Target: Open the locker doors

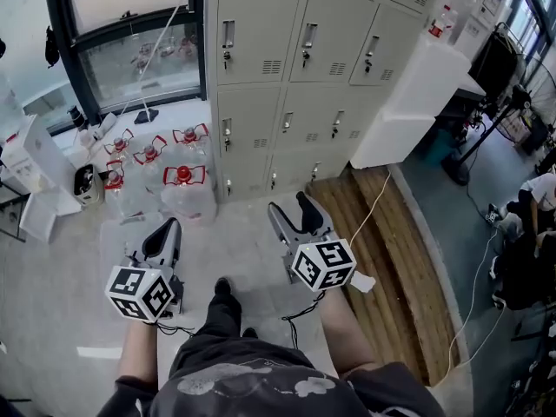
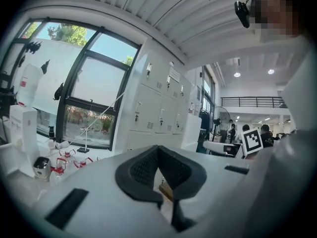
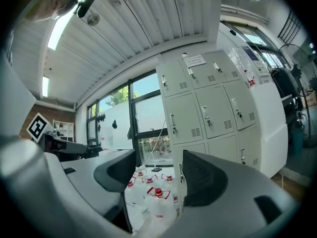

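The lockers (image 1: 261, 24) stand ahead, doors shut, well apart from both tools. The right tool (image 1: 291, 207) gapes empty, seemingly readied for a handle (image 1: 308, 37); the left tool (image 1: 168, 228) is pinched together, holding nothing.

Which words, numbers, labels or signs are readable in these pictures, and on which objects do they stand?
No text is readable in any view.
On the white paper sheet stuck to a grey metal locker door: print too small to read.
On the clear water jugs with red caps: any print is too small to read.
On the cubes of the left tool and right tool: black-and-white square patterns only, no words.
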Motion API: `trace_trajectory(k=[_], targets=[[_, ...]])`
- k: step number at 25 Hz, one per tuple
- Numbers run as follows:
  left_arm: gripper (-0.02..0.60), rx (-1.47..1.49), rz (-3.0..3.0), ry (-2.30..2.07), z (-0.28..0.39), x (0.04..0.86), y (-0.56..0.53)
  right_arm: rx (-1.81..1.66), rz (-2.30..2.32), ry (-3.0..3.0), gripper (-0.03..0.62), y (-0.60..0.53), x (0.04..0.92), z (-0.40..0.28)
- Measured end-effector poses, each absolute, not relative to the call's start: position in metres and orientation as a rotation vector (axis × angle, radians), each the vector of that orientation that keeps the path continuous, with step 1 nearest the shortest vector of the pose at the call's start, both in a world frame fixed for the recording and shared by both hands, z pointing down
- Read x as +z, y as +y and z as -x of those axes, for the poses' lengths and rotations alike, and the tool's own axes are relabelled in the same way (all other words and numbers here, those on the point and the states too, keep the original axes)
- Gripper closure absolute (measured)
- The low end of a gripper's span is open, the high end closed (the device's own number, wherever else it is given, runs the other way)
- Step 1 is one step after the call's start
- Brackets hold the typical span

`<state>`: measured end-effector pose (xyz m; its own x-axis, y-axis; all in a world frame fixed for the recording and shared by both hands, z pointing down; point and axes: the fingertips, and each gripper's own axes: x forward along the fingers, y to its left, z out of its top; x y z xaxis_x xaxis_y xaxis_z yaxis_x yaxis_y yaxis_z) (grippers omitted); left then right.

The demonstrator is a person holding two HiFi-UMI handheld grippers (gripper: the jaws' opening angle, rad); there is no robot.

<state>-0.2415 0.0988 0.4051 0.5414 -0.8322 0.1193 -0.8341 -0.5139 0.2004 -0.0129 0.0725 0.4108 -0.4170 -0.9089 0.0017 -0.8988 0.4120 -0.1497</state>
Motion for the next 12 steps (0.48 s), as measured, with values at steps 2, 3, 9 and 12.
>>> trace_trajectory(k=[2,3,9,12], targets=[[0.574,-0.020,-2.549,-1.421,0.241,0.394,0.085,-0.180,1.641,2.573,0.301,0.059,0.403,0.010],[0.574,-0.034,-2.549,-1.434,0.242,0.389,0.076,-0.170,1.641,2.573,0.301,0.053,0.399,0.008],[0.574,-0.118,-2.615,-1.470,0.237,0.355,0.010,-0.081,1.666,2.587,0.301,0.007,0.377,-0.005],[0.574,-0.164,-2.684,-1.457,0.229,0.329,-0.030,-0.021,1.670,2.567,0.301,-0.030,0.352,-0.010]])
